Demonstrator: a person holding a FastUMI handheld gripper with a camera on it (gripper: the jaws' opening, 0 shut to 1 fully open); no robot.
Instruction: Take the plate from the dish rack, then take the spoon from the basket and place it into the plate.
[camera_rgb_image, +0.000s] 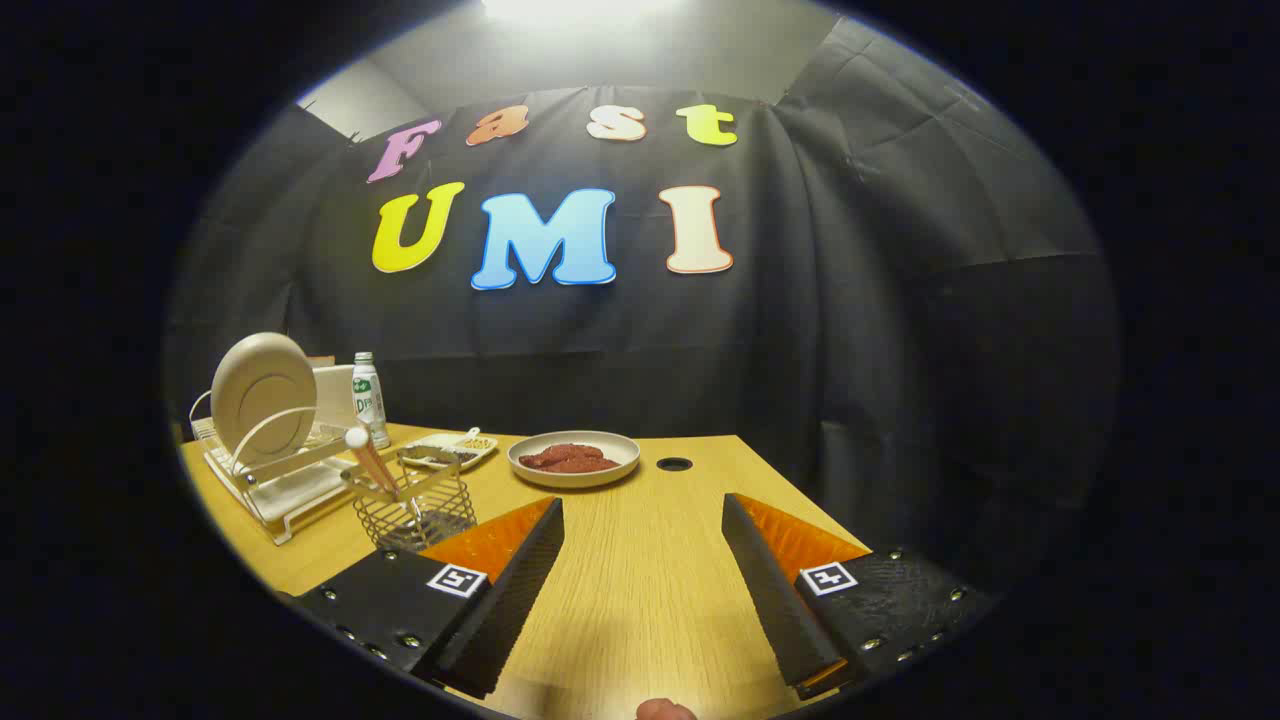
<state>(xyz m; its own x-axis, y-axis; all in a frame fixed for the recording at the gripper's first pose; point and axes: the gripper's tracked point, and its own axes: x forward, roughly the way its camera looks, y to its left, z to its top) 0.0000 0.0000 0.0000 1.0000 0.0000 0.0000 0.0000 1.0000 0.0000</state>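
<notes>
A beige plate (263, 395) stands upright on edge in the white dish rack (285, 490) at the far left of the wooden table. Just right of the rack stands a wire basket (415, 510), with a spoon (368, 460) leaning in it, its pale round end up. My gripper (642, 520) hovers over the table's near middle, open, with only bare wood between its two black fingers. The basket lies just ahead of the left finger (510, 590), and the rack is farther left beyond it.
A shallow bowl of red food (573, 458) sits beyond the fingers, near a round cable hole (674, 464). Behind the basket are a small divided tray (450, 450) and a bottle (368, 400). The table's right edge runs close by the right finger (770, 590).
</notes>
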